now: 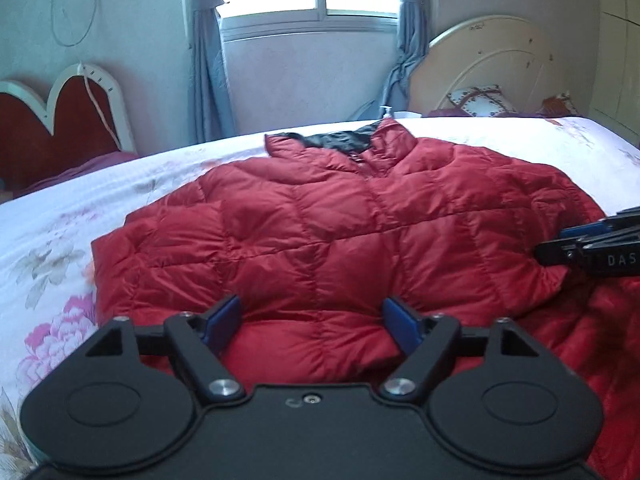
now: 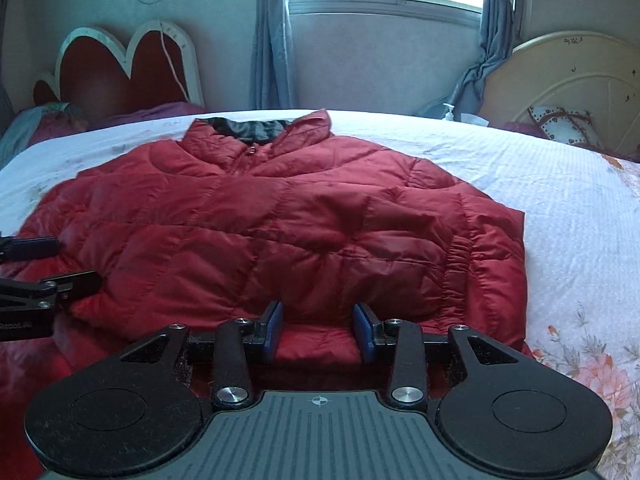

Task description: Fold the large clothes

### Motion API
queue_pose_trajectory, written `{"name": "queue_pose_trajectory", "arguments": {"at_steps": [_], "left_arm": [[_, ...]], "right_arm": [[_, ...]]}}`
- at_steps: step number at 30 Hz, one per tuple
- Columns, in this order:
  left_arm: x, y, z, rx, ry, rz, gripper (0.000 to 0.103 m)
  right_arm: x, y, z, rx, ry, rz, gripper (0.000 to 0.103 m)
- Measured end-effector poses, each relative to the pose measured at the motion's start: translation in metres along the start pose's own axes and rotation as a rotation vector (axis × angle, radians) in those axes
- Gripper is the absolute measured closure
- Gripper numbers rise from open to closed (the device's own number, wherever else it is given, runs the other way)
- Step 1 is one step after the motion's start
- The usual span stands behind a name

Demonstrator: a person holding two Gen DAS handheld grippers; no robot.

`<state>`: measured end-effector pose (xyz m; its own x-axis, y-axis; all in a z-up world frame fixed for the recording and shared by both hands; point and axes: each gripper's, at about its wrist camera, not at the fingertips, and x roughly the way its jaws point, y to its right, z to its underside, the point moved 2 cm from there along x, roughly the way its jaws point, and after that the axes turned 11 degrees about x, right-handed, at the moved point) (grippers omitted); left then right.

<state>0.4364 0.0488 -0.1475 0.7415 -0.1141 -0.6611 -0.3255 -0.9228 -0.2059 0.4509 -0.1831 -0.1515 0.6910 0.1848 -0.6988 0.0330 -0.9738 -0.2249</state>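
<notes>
One red puffer jacket spread flat on floral bedspread, collar toward window. Likely light, soft, slippery; hem bunches easily. Left gripper spread wide over hem; right gripper narrower, straddling hem fabric, not pinching.

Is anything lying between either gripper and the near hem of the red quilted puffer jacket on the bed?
Nothing visible. The left gripper and right gripper both sit right at the near hem of the red quilted puffer jacket, jaws apart with red fabric between the blue pads. Only the floral bedsheet surrounds it.
</notes>
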Motion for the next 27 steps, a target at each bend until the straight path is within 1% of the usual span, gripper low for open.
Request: {"name": "queue_pose_trajectory", "arguments": {"at_steps": [3,6,7,8,9,11,12,13,14,16,17,20,25,27], "left_arm": [[0.0,-0.013,0.004,-0.014,-0.017,-0.043,0.023],[-0.003,-0.023,0.007,-0.024,-0.029,-0.049,0.023],[-0.005,-0.024,0.007,-0.018,-0.034,-0.051,0.023],[-0.008,-0.025,0.007,-0.018,-0.038,-0.054,0.026],[-0.013,-0.026,0.005,-0.019,-0.035,-0.058,0.028],[-0.023,-0.026,0.004,-0.016,-0.018,-0.064,0.028],[-0.025,-0.026,0.005,-0.017,-0.017,-0.061,0.028],[-0.024,-0.026,0.008,-0.018,-0.026,-0.055,0.028],[-0.021,-0.027,0.011,-0.017,-0.04,-0.054,0.027],[-0.013,-0.027,0.017,-0.019,-0.062,-0.042,0.024],[-0.011,-0.028,0.019,-0.026,-0.064,-0.039,0.021],[-0.008,-0.031,0.021,-0.032,-0.066,-0.038,0.018],[-0.009,-0.033,0.022,-0.029,-0.07,-0.027,0.017],[-0.016,-0.035,0.019,-0.031,-0.073,-0.031,0.019]], "right_arm": [[0.003,0.02,0.0,0.027,0.016,0.061,0.066],[0.001,0.033,0.0,0.041,0.005,0.057,0.066],[0.0,0.031,-0.001,0.031,0.0,0.064,0.066],[-0.002,0.028,-0.003,0.026,-0.004,0.075,0.066],[-0.008,0.025,-0.005,0.026,0.006,0.078,0.066],[-0.023,0.02,-0.007,0.023,0.046,0.06,0.065],[-0.026,0.018,-0.006,0.018,0.057,0.066,0.057],[-0.027,0.017,-0.004,0.015,0.058,0.074,0.033],[-0.024,0.018,-0.001,0.011,0.047,0.075,0.03],[-0.011,0.02,0.005,0.002,-0.023,0.091,0.032],[-0.007,0.021,0.007,0.003,-0.031,0.092,0.032],[-0.003,0.023,0.005,0.029,-0.037,0.097,0.032],[0.001,0.026,0.003,0.049,-0.048,0.111,0.032],[-0.006,0.026,-0.001,0.065,-0.04,0.115,0.032]]}}
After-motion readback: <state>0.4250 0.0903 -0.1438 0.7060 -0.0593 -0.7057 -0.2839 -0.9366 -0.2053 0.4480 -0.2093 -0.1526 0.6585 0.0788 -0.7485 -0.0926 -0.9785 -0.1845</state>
